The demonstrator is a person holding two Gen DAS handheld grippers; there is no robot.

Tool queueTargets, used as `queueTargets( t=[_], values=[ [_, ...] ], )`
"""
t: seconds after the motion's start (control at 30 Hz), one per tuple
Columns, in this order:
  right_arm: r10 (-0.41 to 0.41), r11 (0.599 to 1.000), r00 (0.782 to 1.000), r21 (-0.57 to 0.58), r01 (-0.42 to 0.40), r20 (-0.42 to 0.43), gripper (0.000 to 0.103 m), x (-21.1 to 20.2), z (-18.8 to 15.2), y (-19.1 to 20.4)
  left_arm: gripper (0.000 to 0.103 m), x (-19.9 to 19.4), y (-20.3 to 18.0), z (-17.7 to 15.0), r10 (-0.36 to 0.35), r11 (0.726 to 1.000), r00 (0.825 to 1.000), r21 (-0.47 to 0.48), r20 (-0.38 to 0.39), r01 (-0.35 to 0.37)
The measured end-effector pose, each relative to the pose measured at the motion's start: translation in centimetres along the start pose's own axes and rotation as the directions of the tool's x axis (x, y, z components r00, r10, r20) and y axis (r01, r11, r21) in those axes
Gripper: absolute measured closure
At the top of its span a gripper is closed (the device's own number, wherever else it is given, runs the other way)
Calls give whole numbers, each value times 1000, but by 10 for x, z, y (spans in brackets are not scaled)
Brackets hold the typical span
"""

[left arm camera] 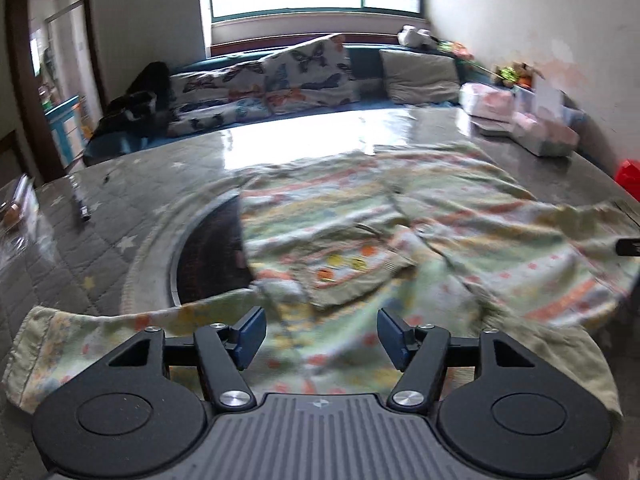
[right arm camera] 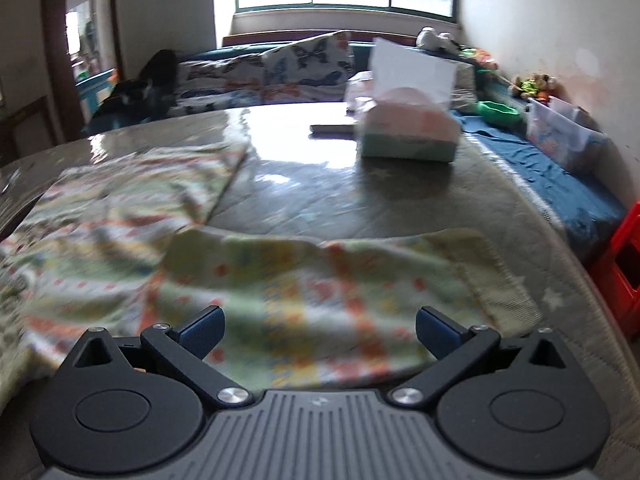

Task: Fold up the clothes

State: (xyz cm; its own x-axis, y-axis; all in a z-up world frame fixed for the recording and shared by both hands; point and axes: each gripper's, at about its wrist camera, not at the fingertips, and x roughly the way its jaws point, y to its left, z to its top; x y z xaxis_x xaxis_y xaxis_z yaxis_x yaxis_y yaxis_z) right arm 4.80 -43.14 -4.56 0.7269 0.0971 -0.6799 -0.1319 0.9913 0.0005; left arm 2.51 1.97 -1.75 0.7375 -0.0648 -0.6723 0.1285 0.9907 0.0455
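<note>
A pale green patterned garment (left arm camera: 360,248) lies spread and rumpled on the grey quilted table cover (left arm camera: 80,248). My left gripper (left arm camera: 322,336) is open and empty, its blue pads just above the garment's near edge. In the right wrist view the same garment (right arm camera: 280,280) lies across the front, one sleeve or leg end reaching right. My right gripper (right arm camera: 318,332) is open and empty, low over that near part of the cloth.
A round dark opening (left arm camera: 212,256) in the table shows left of the garment. A tissue box (right arm camera: 408,128) and a flat dark item (right arm camera: 332,128) stand further back. Packets (left arm camera: 520,120) sit at the back right. A red stool (right arm camera: 620,272) stands at the right. A sofa with butterfly cushions (left arm camera: 272,80) lies beyond.
</note>
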Motion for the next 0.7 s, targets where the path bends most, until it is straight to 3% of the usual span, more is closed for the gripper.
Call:
queueTargets(
  t=[0.17, 0.37, 0.53, 0.7],
  values=[
    [2, 999, 1000, -43, -3, -16, 1, -4, -8, 11, 38, -2, -23, -8, -33, 997, 999, 75, 1, 33],
    [29, 997, 1000, -76, -29, 8, 5, -18, -3, 24, 37, 2, -31, -14, -38, 994, 999, 100, -11, 39],
    [117, 984, 993, -138, -113, 28, 9, -33, 8, 50, 34, -2, -25, -11, -33, 997, 999, 74, 0, 33],
    [248, 941, 969, -239, -238, 11, 13, -43, 16, 96, 33, -9, -14, -6, -22, 999, 1000, 26, 19, 21]
  ],
)
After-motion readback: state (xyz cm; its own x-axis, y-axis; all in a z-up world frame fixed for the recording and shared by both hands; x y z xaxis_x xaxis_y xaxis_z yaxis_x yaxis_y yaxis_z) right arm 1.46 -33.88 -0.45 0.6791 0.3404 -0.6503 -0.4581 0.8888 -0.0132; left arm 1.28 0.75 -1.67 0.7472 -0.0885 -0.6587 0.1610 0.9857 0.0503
